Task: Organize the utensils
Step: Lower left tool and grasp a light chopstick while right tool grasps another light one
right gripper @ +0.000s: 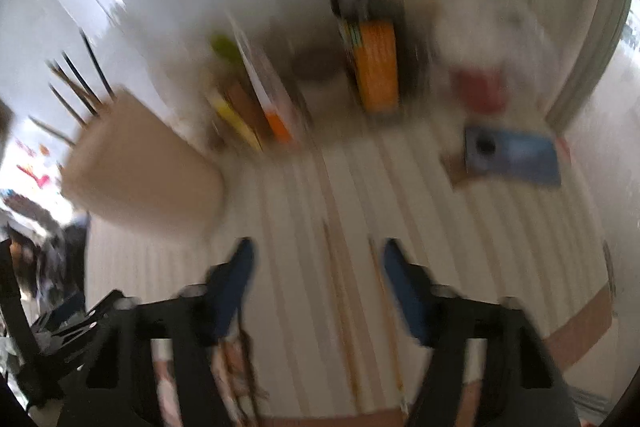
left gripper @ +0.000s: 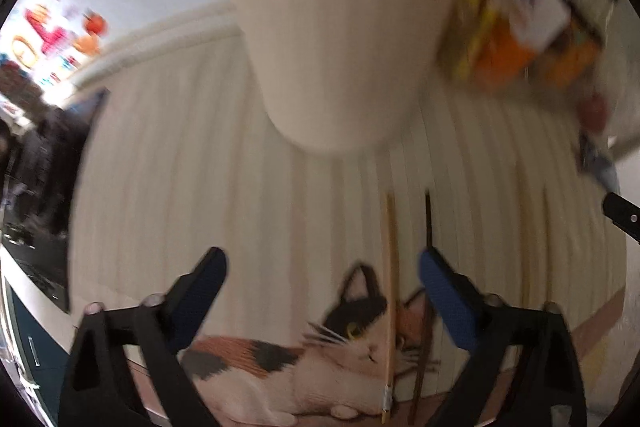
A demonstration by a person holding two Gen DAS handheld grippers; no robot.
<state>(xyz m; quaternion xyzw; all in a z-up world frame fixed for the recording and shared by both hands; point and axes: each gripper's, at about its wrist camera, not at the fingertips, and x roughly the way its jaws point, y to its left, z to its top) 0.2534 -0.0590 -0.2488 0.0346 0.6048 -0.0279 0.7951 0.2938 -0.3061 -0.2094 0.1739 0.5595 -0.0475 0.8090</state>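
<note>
A cream ribbed holder cup (left gripper: 336,27) stands on a cream striped placemat (left gripper: 200,163) with a calico cat picture. In the right wrist view the cup (right gripper: 140,167) sits at left with several dark chopsticks (right gripper: 76,83) sticking out of it. A light wooden chopstick (left gripper: 390,291) and a dark one (left gripper: 428,227) lie on the mat between the left gripper's fingers. My left gripper (left gripper: 322,267) is open and empty above them. My right gripper (right gripper: 320,259) is open and empty over two light chopsticks (right gripper: 340,287) lying on the mat. Both views are blurred.
Orange and yellow packets (left gripper: 512,39) lie behind the cup; they also show in the right wrist view (right gripper: 376,67). A blue phone (right gripper: 512,155) lies at the mat's right. A red object (right gripper: 476,87) sits behind it. The table's left edge (left gripper: 36,291) drops off.
</note>
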